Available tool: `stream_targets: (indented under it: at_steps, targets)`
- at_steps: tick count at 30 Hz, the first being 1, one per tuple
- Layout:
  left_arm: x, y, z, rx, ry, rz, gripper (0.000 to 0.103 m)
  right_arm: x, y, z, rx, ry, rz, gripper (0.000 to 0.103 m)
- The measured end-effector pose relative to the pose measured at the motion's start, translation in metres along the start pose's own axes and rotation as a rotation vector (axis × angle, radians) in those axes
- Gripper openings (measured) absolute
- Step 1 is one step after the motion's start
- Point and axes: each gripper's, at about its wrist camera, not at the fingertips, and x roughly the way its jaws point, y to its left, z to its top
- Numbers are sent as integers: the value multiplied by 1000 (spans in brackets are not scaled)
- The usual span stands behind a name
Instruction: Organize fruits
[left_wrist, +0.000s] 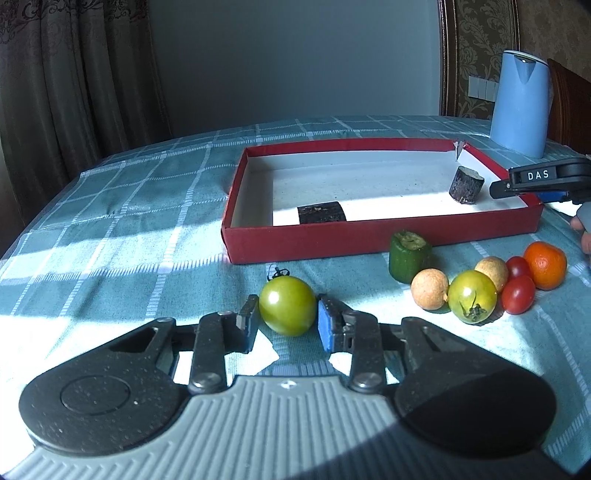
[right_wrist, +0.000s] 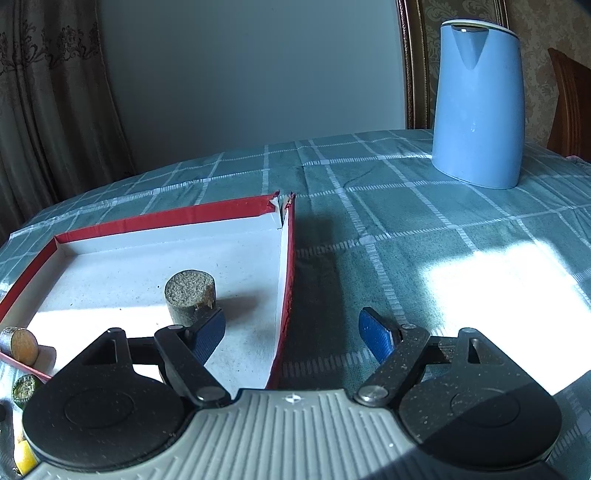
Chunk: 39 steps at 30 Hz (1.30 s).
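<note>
A green tomato (left_wrist: 287, 305) sits between the pads of my left gripper (left_wrist: 284, 320), which is closed around it just above the tablecloth. To the right lie a green cucumber piece (left_wrist: 409, 255), two tan balls (left_wrist: 429, 288), a second green tomato (left_wrist: 472, 296), two red cherry tomatoes (left_wrist: 518, 294) and an orange mandarin (left_wrist: 545, 264). The red box (left_wrist: 376, 236) holds two dark cut pieces (left_wrist: 466, 184). My right gripper (right_wrist: 291, 332) is open and empty over the box's right wall (right_wrist: 287, 280), next to a dark cut piece (right_wrist: 190, 297). It also shows in the left wrist view (left_wrist: 543, 181).
A blue kettle (right_wrist: 478, 103) stands at the back right on the checked tablecloth; it also shows in the left wrist view (left_wrist: 521, 103). A chair back (right_wrist: 569, 103) is behind it. Curtains hang at the left.
</note>
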Motion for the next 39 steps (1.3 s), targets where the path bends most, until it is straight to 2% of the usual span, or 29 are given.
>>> stream_targets:
  at_steps: [7,9,12,16,19,24,26,30,31,33,34,35,36,38,39]
  targets:
    - [0,1,1,-6,1,-3,31,-14,0,-9,-33,-6,12,79]
    - [0,1,1,-6,1,-2,32,-27,-6,-15,-16,-8,49,79]
    - [1,1,0,-3,1,0,32,-54,-16,-27,-16,-56,130,79]
    - [1,1,0,-3,1,0,32,-74,-15,-47,-117,-30,210,79]
    - [1,2,0,-2,1,0,32,-88,-15,-57,-151,-76,226,79]
    - [1,2,0,2,0,4,32,-96,-15,-59,-149,-28,356,79]
    - [1,2,0,2,0,3,32,-96,-9,-65,-176,-13,365,79]
    - [1,2,0,3,-1,4,32,-87,4,-70,-245,8,325,79]
    - [1,2,0,3,-1,4,32,-85,6,-69,-244,18,328,77]
    - [1,2,0,3,-1,4,32,-82,10,-68,-263,28,340,67]
    - [1,2,0,3,-1,4,32,-80,14,-68,-280,35,344,57]
    - [1,2,0,3,-1,4,32,-78,19,-68,-301,40,336,52]
    - [2,2,0,3,-1,6,32,-77,23,-69,-321,39,322,51]
    - [1,1,0,4,-1,6,32,-76,31,-69,-354,34,317,42]
    - [1,1,0,4,-1,7,32,-76,34,-69,-365,29,306,42]
